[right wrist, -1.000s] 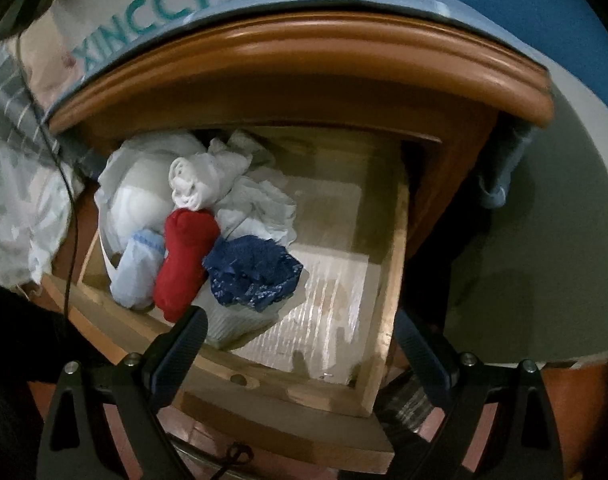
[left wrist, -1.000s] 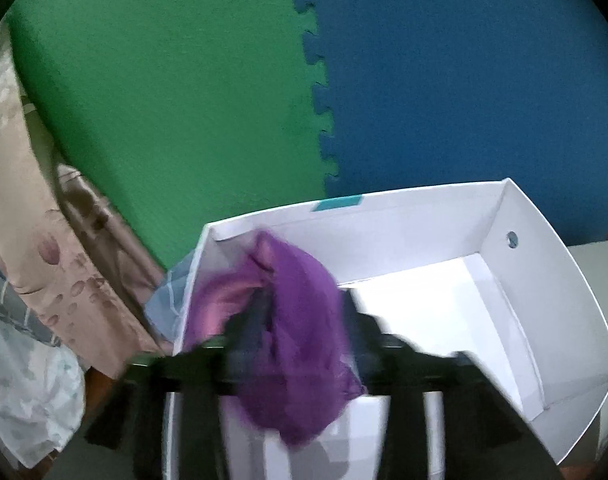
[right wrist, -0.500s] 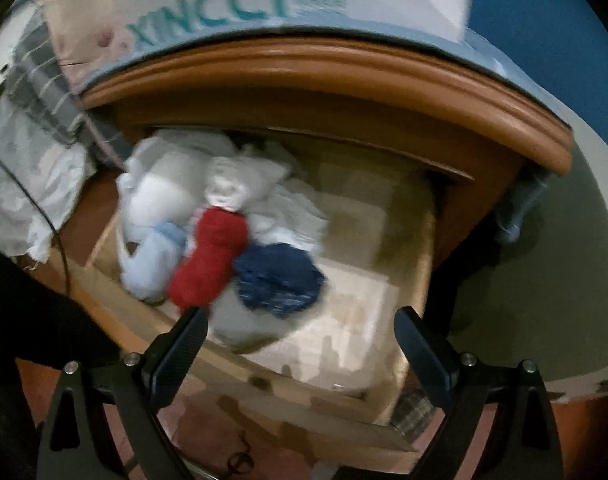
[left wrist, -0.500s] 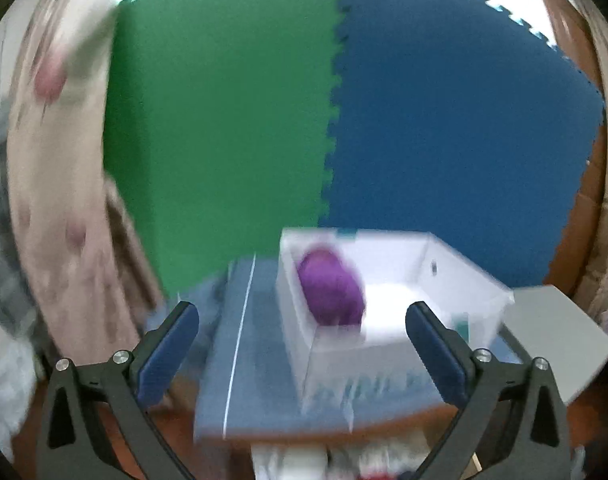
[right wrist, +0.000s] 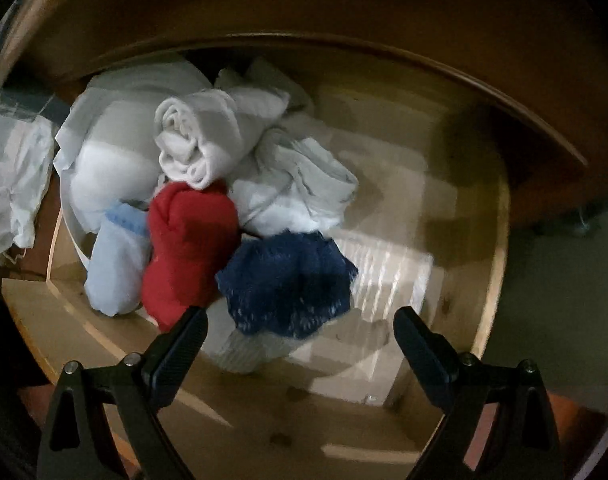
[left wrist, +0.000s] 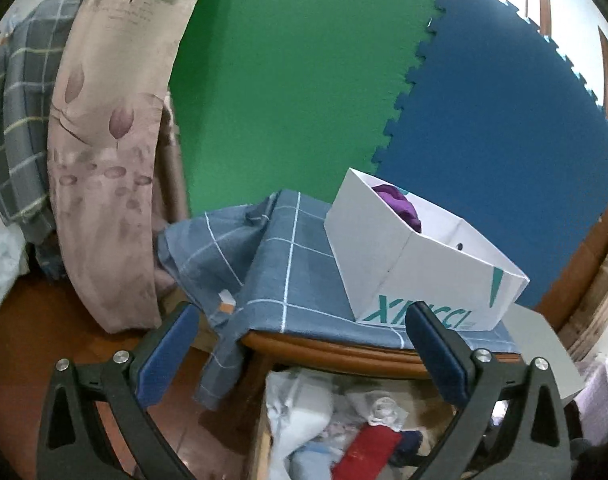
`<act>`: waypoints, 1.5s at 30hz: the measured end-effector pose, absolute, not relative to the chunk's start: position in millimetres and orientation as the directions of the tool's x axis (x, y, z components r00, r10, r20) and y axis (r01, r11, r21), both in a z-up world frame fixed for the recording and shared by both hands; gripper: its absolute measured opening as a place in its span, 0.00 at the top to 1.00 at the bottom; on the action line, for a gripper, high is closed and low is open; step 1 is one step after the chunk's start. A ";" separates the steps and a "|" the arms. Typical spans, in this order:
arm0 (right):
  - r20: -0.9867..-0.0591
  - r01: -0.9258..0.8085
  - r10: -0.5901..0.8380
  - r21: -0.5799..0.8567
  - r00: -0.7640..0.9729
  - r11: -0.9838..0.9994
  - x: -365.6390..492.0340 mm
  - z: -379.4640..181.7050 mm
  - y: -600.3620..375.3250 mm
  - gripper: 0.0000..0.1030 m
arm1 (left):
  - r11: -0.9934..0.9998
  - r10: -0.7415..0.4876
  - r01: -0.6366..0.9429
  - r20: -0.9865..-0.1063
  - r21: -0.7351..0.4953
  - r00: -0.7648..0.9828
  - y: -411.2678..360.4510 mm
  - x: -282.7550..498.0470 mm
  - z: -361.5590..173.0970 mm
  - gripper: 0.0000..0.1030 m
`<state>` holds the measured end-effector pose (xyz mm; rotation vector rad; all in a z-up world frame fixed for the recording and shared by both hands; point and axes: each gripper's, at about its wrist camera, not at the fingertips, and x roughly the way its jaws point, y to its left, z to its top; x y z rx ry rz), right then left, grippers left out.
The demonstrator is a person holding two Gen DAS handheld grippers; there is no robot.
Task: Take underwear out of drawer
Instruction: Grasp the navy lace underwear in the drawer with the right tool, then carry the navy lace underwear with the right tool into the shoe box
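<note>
In the left wrist view, one floral beige cloth (left wrist: 104,152) hangs down the left side of the frame. One blue checked cloth (left wrist: 280,272) covers the wooden stand at centre. To its right sits one white box (left wrist: 416,264), with a single purple piece of underwear (left wrist: 398,206) in its upper left end. The left gripper (left wrist: 300,344) spreads wide across the lower frame with nothing between its two pads.

In the right wrist view, the open drawer (right wrist: 492,280) fills the frame. Its left half holds a heap: from left, one pale blue piece (right wrist: 116,264), one red piece (right wrist: 188,248), one white roll (right wrist: 200,140) above them, and one navy piece (right wrist: 288,288) at centre. The right gripper (right wrist: 300,340) gapes empty just below the navy piece, not touching it.
</note>
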<state>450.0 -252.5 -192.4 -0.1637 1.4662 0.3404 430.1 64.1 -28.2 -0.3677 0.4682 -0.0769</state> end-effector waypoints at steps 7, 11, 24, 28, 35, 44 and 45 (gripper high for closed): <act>-0.996 -0.467 0.061 0.023 0.067 0.884 445.5 -208.6 -221.7 0.58 | 0.940 -0.155 0.002 -0.422 -0.341 0.893 47.8 397.4 -0.3 0.01; -0.995 -0.475 0.077 0.037 0.065 0.879 439.0 -215.0 -215.9 0.79 | 0.951 -0.139 0.002 -0.423 -0.309 0.895 39.4 380.5 13.8 0.01; -0.924 -0.305 0.127 0.012 0.360 0.952 368.9 -108.0 -266.6 0.83 | 0.976 -0.108 -0.005 -0.498 -0.220 0.860 13.0 373.7 16.9 0.01; -0.882 -0.266 0.137 0.014 0.452 0.964 371.0 -60.4 -280.7 0.83 | 0.988 -0.106 0.028 -0.531 -0.153 0.841 -3.9 373.1 10.0 0.01; -0.784 -0.239 0.164 0.020 0.599 0.971 379.7 30.6 -283.3 0.83 | 0.993 -0.118 0.091 -0.568 -0.077 0.815 -24.2 370.9 -0.6 0.01; -0.662 -0.242 0.197 0.024 0.723 0.970 404.9 125.1 -268.7 0.83 | 0.992 -0.127 0.111 -0.607 -0.064 0.785 -28.1 371.8 -7.7 0.01; -0.652 -0.243 0.198 0.022 0.732 0.970 409.2 133.1 -266.1 0.83 | 0.992 -0.127 0.110 -0.608 -0.065 0.784 -27.8 371.7 -7.4 0.01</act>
